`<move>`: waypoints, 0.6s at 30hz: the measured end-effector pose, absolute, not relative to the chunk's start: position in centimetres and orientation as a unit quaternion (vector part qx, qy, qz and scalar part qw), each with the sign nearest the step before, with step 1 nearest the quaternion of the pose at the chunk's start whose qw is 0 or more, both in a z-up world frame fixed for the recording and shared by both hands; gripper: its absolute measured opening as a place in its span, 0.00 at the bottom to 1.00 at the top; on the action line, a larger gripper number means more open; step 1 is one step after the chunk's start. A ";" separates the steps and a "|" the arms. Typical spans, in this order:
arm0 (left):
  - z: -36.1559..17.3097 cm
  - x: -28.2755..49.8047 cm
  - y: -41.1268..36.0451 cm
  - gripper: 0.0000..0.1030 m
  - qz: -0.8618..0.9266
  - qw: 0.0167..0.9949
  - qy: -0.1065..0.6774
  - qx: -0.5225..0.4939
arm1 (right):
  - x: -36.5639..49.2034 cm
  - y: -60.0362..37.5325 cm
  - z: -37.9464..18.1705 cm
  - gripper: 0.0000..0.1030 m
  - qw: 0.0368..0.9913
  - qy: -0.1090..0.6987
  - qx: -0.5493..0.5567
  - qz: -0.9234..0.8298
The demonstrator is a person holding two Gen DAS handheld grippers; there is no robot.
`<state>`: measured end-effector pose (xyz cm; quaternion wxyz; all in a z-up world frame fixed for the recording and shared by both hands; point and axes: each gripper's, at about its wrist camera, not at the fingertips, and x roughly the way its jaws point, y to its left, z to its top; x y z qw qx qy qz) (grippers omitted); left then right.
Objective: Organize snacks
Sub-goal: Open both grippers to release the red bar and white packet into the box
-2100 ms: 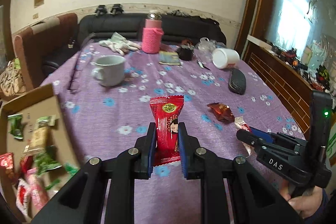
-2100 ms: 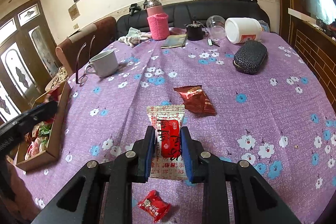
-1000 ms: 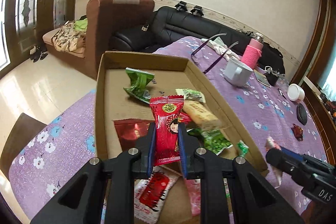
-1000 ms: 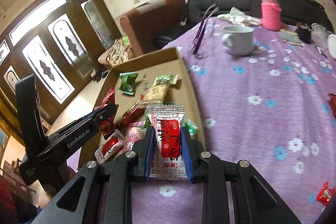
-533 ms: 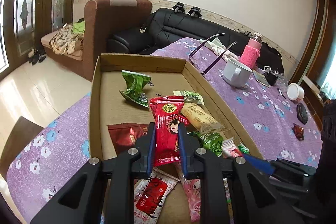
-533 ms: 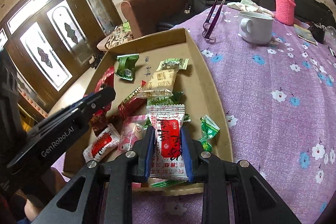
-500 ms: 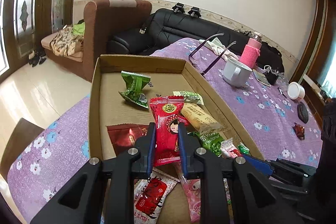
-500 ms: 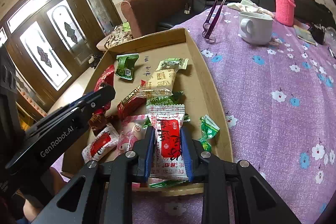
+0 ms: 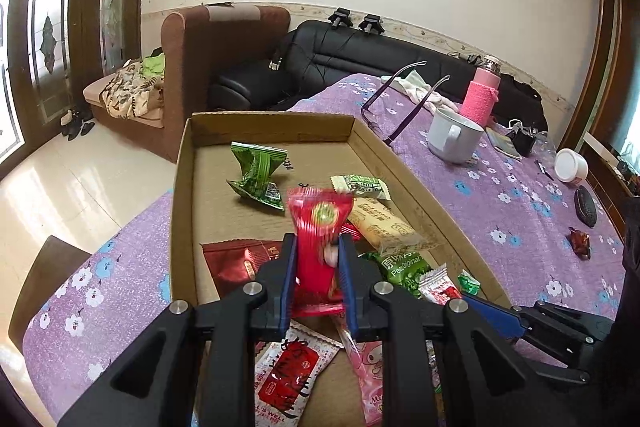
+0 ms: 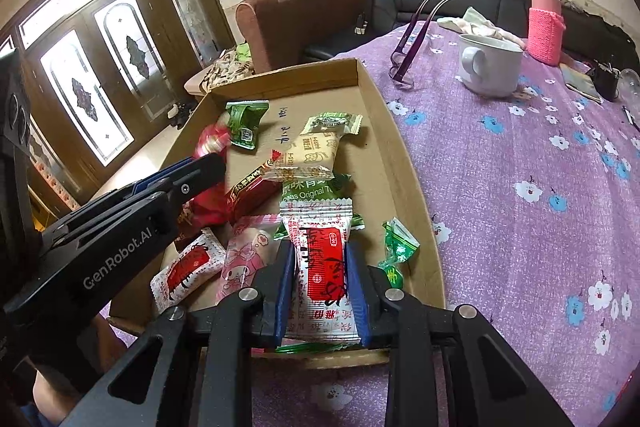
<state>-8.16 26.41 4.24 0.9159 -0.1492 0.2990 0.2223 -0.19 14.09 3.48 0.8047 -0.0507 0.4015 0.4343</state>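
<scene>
Cardboard box (image 9: 182, 187) ahead, clamps red packet (image 9: 320, 215) in left gripper (image 9: 318, 247) above its near end and, right gripper (image 10: 320, 247) jaws just easing apart, pinches white-and-red sachet (image 10: 320, 267) for dropping inside.

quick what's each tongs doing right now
left tongs: shut on the red snack packet
right tongs: jaws just opening, white and red snack packet between them, above the cardboard box

Left gripper (image 10: 202, 167) reads "GenRobot.AI"; green packet (image 10: 308, 191) "Original".
</scene>
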 end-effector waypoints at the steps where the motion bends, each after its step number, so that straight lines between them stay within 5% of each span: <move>1: 4.2 -8.2 26.4 0.20 0.223 0.916 0.299 -0.148 | -0.2 14.1 3.5 0.29 0.805 0.401 -0.051 0.434; 18: 4.8 -9.1 26.6 0.44 0.231 0.919 0.280 -0.154 | -0.4 13.1 4.3 0.30 0.809 0.393 -0.040 0.435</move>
